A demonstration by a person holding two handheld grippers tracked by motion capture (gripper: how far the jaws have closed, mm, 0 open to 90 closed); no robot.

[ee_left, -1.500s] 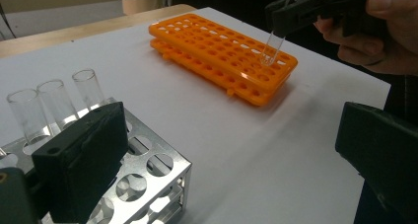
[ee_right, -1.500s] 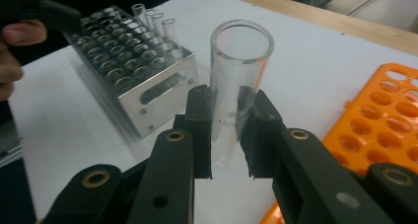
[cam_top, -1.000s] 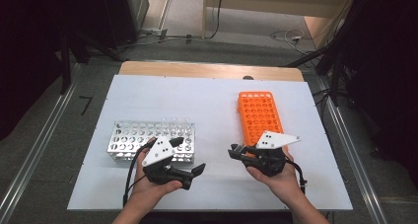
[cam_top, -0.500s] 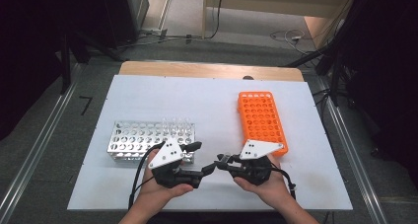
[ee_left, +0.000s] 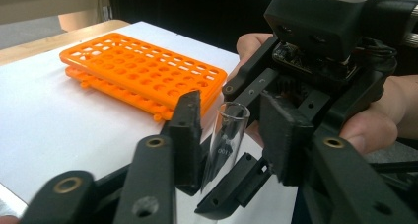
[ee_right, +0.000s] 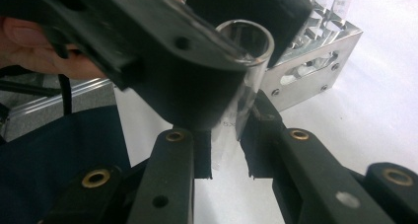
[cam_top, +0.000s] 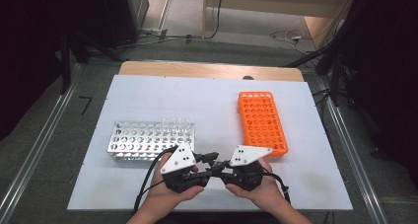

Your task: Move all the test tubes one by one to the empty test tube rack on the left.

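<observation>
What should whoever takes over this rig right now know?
Right gripper: shut on the glass tube near the table's front edge.
Left gripper: jaws have just been closing around the same tube; pads not yet pressing.
Silver rack holds more tubes at its right end; orange rack looks empty.
Done: tube brought between both grippers.
Left: finish the handover, then likely rack the tube.

I counted two grippers: left gripper (cam_top: 209,160) and right gripper (cam_top: 220,166). I counted two racks on one white table (cam_top: 207,105): one metal rack (cam_top: 148,141) and one orange rack (cam_top: 261,121). I counted one glass tube (ee_left: 227,135) between the jaws; tubes standing in the metal rack were too faint to count.
</observation>
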